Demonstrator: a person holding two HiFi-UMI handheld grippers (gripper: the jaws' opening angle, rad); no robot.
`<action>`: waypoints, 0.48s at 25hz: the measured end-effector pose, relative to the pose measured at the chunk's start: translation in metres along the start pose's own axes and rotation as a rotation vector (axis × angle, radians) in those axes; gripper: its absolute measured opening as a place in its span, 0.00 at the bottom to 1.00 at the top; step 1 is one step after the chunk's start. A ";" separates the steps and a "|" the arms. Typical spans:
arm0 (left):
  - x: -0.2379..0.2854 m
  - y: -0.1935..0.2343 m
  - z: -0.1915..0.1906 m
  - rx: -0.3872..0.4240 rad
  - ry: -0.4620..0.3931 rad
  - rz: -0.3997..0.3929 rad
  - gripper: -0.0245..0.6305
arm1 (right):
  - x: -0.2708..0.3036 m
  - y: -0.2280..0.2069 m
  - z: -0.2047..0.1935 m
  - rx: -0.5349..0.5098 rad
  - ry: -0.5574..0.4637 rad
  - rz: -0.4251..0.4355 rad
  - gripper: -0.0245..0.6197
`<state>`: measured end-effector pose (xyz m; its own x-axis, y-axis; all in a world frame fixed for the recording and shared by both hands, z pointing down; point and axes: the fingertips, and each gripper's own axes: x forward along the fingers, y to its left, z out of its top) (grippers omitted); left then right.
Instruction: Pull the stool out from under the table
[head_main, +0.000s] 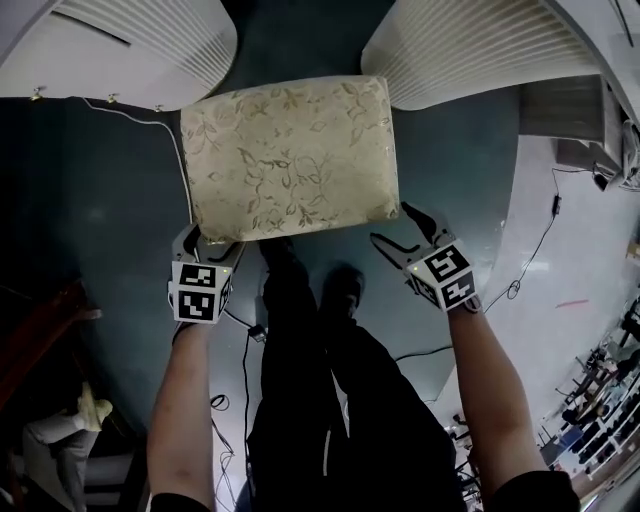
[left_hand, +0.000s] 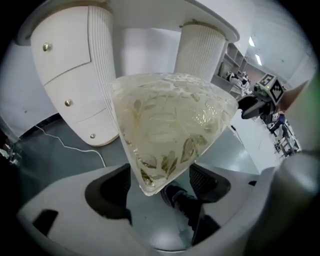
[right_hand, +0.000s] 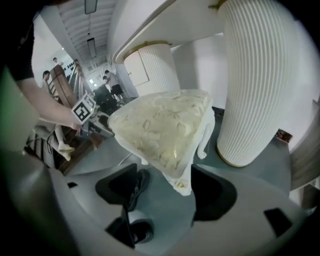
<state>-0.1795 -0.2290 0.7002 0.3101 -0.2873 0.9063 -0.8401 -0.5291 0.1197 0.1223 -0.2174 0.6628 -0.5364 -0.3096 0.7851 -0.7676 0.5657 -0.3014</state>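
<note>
The stool (head_main: 290, 155), with a cream floral cushion under clear plastic, stands on the dark floor in front of the white table's two fluted pedestals. My left gripper (head_main: 208, 243) is at its near left corner. In the left gripper view the cushion corner (left_hand: 170, 130) sits between the wide jaws of that gripper (left_hand: 157, 187), with gaps on both sides. My right gripper (head_main: 395, 228) is open just off the near right corner. In the right gripper view the stool's corner and white frame (right_hand: 160, 127) lie between the spread jaws of this gripper (right_hand: 165, 187), untouched.
The left pedestal (head_main: 150, 50) and right pedestal (head_main: 480, 50) flank the stool's far side. White cables (head_main: 140, 115) and a black cable (head_main: 540, 240) run over the floor. The person's legs and shoes (head_main: 330, 290) stand right behind the stool. Dark furniture (head_main: 40, 330) is at the left.
</note>
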 end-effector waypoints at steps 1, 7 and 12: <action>-0.002 0.000 0.003 0.015 0.012 -0.008 0.63 | 0.001 -0.003 0.007 0.040 -0.012 0.007 0.57; -0.004 -0.005 0.002 -0.019 0.089 -0.062 0.61 | 0.017 -0.006 0.014 0.061 0.089 0.048 0.59; -0.003 -0.011 -0.002 -0.065 0.103 -0.085 0.59 | 0.018 -0.009 0.011 0.041 0.095 0.014 0.56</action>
<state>-0.1724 -0.2210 0.6970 0.3370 -0.1581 0.9281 -0.8407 -0.4944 0.2211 0.1159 -0.2360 0.6738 -0.5128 -0.2271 0.8279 -0.7752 0.5370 -0.3329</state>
